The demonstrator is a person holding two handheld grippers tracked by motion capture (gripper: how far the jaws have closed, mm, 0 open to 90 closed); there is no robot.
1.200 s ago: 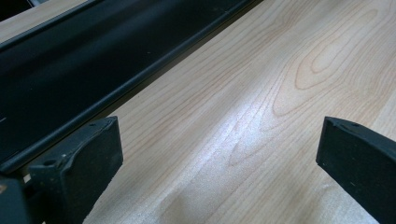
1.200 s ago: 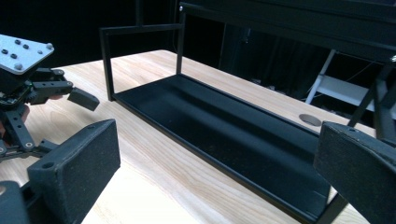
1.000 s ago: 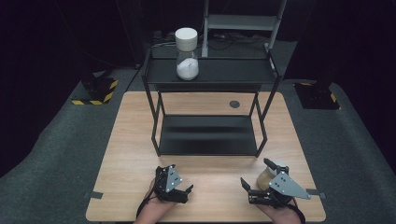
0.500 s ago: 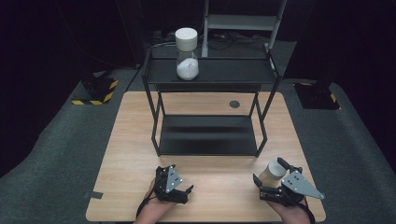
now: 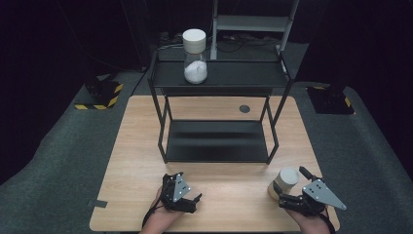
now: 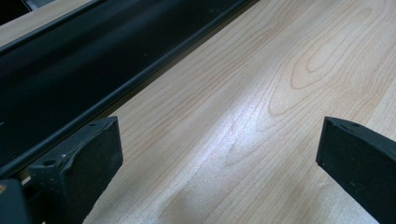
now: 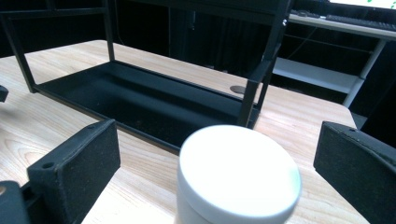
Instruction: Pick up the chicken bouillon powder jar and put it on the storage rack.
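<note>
**Right gripper spread about a capped jar at the near right of the table**

Right gripper (image 5: 286,191) is seen at the near right corner of the table (image 5: 136,146), held in a hand that enters from the near edge; its jaws are spread wide and nothing is clamped between them. In the right gripper view, one black jaw rises at each side and the near jar (image 7: 238,175) stands between them, apart from both, its white lid turned up toward the camera.

Ordered from largest to smallest, the following are shown. The table is a pale wooden top set on a dark grey floor. A black two-tier shelf (image 5: 219,78) stands on its far half; the lower tray rests on the tabletop and the upper tier is carried on four thin posts. On the left part of the upper tier a far jar (image 5: 195,56) stands upright, clear-walled, white-lidded and partly filled with white powder. The near jar (image 5: 284,182) stands upright on the wood, near of the shelf's right front post and touching neither. A small dark round spot (image 5: 244,108) is set in the tabletop beyond the shelf.

The left gripper (image 5: 181,194) is held low at the near centre-left, well apart from the near jar. In the left gripper view its jaws are parted over bare wood (image 6: 261,116), with the lower tray's edge (image 6: 140,77) just beyond; nothing is gripped.
</note>
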